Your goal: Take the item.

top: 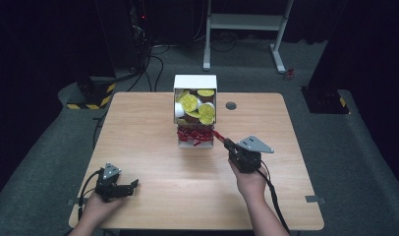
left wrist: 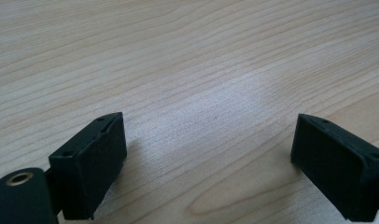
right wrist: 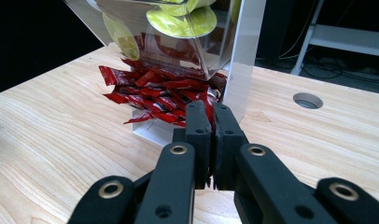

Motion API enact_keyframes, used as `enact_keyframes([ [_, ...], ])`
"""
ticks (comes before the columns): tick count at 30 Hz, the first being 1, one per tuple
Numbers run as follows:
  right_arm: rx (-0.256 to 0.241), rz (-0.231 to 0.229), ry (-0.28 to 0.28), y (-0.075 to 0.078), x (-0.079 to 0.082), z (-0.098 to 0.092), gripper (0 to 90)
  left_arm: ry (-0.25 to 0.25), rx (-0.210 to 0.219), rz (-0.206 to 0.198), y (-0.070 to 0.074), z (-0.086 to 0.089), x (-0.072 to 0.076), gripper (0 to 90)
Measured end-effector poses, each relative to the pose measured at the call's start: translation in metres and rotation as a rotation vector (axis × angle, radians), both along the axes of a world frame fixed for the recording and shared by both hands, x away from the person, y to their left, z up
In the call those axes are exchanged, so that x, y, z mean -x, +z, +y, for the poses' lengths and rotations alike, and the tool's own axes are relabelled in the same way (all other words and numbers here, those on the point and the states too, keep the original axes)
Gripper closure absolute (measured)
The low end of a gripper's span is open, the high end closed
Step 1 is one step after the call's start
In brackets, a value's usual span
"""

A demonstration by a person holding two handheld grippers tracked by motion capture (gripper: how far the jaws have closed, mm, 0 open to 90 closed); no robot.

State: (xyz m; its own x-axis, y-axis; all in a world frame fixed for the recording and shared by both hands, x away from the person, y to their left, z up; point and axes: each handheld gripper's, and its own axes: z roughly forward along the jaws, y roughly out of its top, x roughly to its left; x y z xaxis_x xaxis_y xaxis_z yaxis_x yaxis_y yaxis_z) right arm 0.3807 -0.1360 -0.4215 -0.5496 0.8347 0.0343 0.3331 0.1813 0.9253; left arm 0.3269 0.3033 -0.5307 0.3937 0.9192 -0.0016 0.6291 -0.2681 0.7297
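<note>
A white and clear dispenser box (top: 195,81) stands at the table's middle back. Its upper bin holds several yellow-lidded cups (top: 190,102); its lower tray holds a pile of red packets (top: 192,135). My right gripper (top: 227,142) sits at the tray's right front corner, shut on one red packet (top: 218,133). In the right gripper view the jaws (right wrist: 212,109) are pressed together with a sliver of red packet (right wrist: 209,99) between them, right before the pile (right wrist: 155,91). My left gripper (top: 133,185) rests low at the front left, open, with bare wood between its jaws (left wrist: 208,135).
A round cable hole (top: 231,105) lies in the wooden table (top: 153,118) just right of the box. Behind the table stand a white desk frame (top: 246,22) and dark equipment with cables on the grey floor.
</note>
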Motion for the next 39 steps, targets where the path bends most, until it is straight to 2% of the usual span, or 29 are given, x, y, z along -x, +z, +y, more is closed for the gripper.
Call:
enact_keyframes([
  [17,-0.014,-0.012,-0.02,0.004,0.007,-0.017,87.5,-0.002,-0.005,-0.002,0.0,0.0,-0.001,10.6],
  [26,0.005,-0.015,-0.04,0.005,0.007,-0.027,87.4,-0.001,-0.003,-0.002,0.0,0.0,-0.001,10.7],
  [39,0.037,0.018,-0.129,-0.008,-0.014,-0.05,87.4,-0.001,-0.006,-0.001,0.0,0.0,-0.001,10.8],
])
